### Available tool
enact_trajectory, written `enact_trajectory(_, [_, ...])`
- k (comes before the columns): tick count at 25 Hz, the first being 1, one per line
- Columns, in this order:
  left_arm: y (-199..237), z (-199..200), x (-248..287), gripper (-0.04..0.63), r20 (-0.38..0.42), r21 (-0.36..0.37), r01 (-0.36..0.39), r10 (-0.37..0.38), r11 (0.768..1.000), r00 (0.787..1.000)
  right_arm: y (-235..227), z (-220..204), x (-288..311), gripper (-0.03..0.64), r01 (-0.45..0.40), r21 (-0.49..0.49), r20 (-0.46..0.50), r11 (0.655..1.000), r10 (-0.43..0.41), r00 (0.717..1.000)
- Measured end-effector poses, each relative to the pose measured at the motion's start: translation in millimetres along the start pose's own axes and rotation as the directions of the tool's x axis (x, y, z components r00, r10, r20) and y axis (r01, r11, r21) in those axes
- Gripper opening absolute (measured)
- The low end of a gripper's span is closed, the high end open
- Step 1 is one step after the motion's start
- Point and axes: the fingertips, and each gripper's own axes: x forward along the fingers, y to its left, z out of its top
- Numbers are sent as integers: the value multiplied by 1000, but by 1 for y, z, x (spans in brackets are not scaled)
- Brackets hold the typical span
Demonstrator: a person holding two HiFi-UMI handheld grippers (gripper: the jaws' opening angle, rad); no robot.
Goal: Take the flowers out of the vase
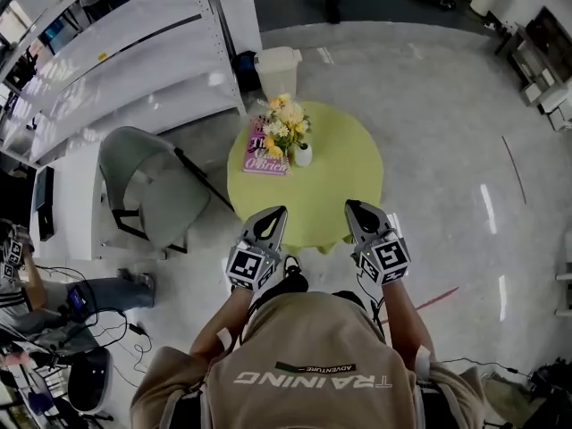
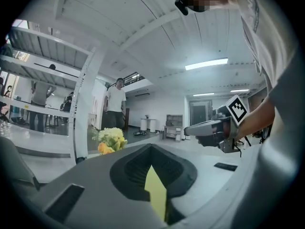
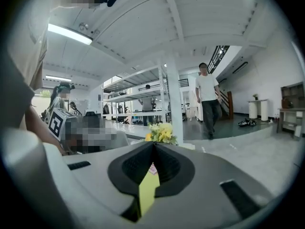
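— On the counter (image 1: 344, 190), where are the flowers (image 1: 282, 123)?
— Twelve o'clock, standing in the vase (image 1: 303, 155). The left hand-held gripper (image 1: 275, 213) and right hand-held gripper (image 1: 356, 207) sit at six, closed and empty; nothing seems within reach yet.

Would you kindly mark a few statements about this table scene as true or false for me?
1. The flowers stand in the white vase on the table. True.
2. The table is square and blue. False: it is round and yellow-green.
3. A pink book lies on the table by the vase. True.
4. The right gripper is clamped on a flower stem. False: its jaws are shut on nothing, at the table's near edge, apart from the flowers.
5. The left gripper has its jaws wide apart. False: they are together and empty.
6. A grey chair stands left of the table in the head view. True.
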Motion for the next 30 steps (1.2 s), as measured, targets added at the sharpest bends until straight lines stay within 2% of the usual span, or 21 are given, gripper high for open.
enact_trajectory(4, [35,-3,17,2,-14,-5,3,-3,1000,1000,-11,6,32,-2,13,-7,-12,1000,-13,1000])
enact_trajectory(11, [53,-2,44,2,-41,-31,-13,11,999,999,-34,2,62,-2,-17,-3,-52,1000,17,999])
enact_trajectory(16, [61,-3,75,2,-63,-28,-53,51,998,997,-54,-9,91,-2,-81,-17,-74,997,79,994])
enact_trajectory(22, [66,-5,111,2,-94,-51,-130,125,990,988,-73,-20,128,0,-204,-39,-117,978,198,973])
enact_trajectory(29, [77,-19,119,2,-110,-65,-186,178,980,978,-72,-37,169,2,-285,-67,-167,956,271,948])
enact_trajectory(30, [79,-21,119,2,-114,-71,-187,178,980,977,-69,-41,175,27,-297,-74,-183,952,280,942])
